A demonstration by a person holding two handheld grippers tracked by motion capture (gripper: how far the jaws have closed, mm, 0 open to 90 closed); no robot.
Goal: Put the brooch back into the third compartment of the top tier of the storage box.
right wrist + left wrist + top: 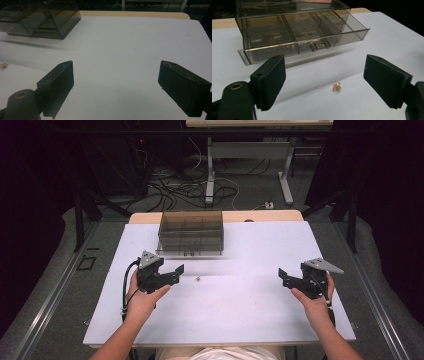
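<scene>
While both hand-held grippers gape empty, left hand-held gripper (325, 82) near trinket (336, 87), drawer box (297, 32) behind.

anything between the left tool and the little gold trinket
No, just bare white table. In the left gripper view the trinket lies ahead of the open left tool, with nothing in the way.

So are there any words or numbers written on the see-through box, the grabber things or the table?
None can be read.
The smoky clear drawer box: no label or print shows.
The left gripper and right gripper: plain black fingers, no markings.
The white table: bare of writing.
The tiny gold item in front of the box: too small to tell if anything is on it.
</scene>
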